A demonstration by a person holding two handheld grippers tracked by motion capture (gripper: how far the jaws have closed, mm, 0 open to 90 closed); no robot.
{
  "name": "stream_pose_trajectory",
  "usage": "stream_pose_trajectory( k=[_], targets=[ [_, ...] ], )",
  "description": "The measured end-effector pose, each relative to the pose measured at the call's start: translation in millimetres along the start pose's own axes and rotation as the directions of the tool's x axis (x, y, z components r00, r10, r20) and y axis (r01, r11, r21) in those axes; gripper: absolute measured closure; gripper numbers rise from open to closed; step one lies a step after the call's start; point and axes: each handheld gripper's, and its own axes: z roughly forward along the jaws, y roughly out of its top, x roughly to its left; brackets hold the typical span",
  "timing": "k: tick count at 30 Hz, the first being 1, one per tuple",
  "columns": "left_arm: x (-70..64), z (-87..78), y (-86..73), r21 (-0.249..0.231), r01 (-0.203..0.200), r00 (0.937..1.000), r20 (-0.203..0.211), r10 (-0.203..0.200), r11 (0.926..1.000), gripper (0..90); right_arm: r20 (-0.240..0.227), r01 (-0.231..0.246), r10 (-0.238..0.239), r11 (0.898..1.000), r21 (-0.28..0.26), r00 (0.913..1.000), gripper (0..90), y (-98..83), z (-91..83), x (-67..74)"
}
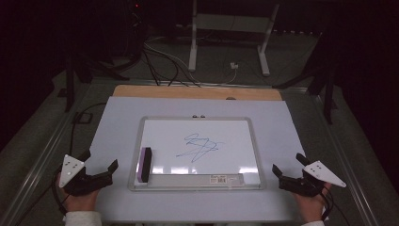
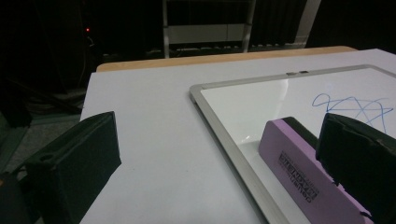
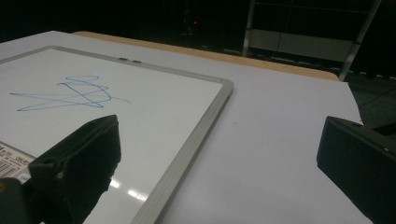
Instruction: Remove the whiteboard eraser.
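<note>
A whiteboard [image 1: 200, 150] with a grey frame lies flat in the middle of a pale sheet [image 1: 117, 122] that covers the table. A blue scribble [image 1: 198, 147] sits near the board's centre. An eraser [image 1: 144, 164], purple with a black top, lies on the board's left side, close against the frame, and a labelled strip [image 1: 197, 179] runs along the near edge.

The left gripper view brings out printed lettering on the eraser's [image 2: 303, 172] purple side, which the high view leaves too small to read. The right gripper view shows the board's far right corner [image 3: 224, 88] and a bit of the label [image 3: 11, 163].

The left gripper [image 1: 96, 172] rests at the sheet's near left, just beside the board, its jaws apart and holding nothing. The right gripper [image 1: 289, 173] rests at the near right, jaws also spread wide and empty. Each is held by a hand [image 1: 77, 200] coming in from the bottom.

Beyond the table, cables [image 1: 164, 66] and a white stand [image 1: 230, 28] sit on the dark floor.
</note>
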Motion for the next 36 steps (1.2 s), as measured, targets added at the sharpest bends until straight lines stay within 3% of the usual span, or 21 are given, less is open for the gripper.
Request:
stream_pose_trajectory(
  k=[7, 19, 36],
  targets=[
    [-2.3, 0.3, 5.5, 0.004, 0.006, 0.9999, 0.013, -0.006, 1.0000, 0.7, -0.003, 0.004, -0.004, 1.000, 0.001, 1.0000, 0.4, -0.1, 0.3, 2.0],
    [-15.1, 9.0, 12.7, 0.043, 0.013, 0.9974, 0.070, -0.016, 0.9990, 1.3, -0.003, 0.009, -0.009, 1.000, 0.007, 1.0000, 0.4, -0.4, 0.5, 3.1],
    [-35.8, 30.3, 11.7, 0.121, -0.016, 0.9882, 0.153, -0.003, 0.9926, 3.3, -0.005, 0.015, -0.015, 1.000, 0.014, 0.9999, 0.4, -0.6, 0.8, 4.1]
  ],
)
